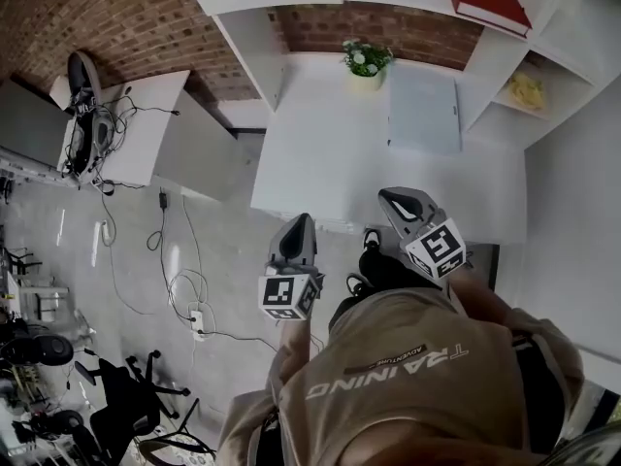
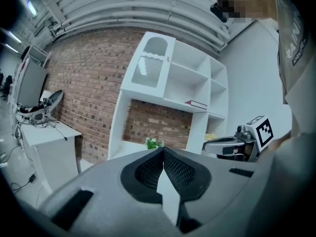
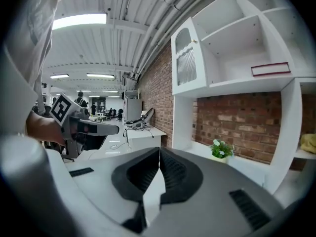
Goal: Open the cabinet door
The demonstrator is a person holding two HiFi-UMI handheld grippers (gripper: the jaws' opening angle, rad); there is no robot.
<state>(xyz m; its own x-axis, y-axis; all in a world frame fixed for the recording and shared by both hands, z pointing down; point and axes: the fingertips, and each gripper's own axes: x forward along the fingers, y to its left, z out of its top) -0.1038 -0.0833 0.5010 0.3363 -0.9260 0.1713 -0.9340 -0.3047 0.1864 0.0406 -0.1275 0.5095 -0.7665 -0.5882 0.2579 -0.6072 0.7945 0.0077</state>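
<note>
Door (image 2: pixel 150 65), white with an arched slatted pane, sits closed at the top left of the shelves. It is at 12 o'clock above the left gripper (image 2: pixel 162 153) and 1 o'clock from the right gripper (image 3: pixel 159 153), well apart from both. Both pairs of jaws are pressed together with nothing between them. Only the head view shows a grey board (image 1: pixel 424 110) on the white counter (image 1: pixel 320 153) and cables (image 1: pixel 184 280) on the floor. Only the right gripper view shows a long office under ceiling lights (image 3: pixel 79 19). A plant (image 1: pixel 367 61) stands against the brick wall (image 2: pixel 89 83).
</note>
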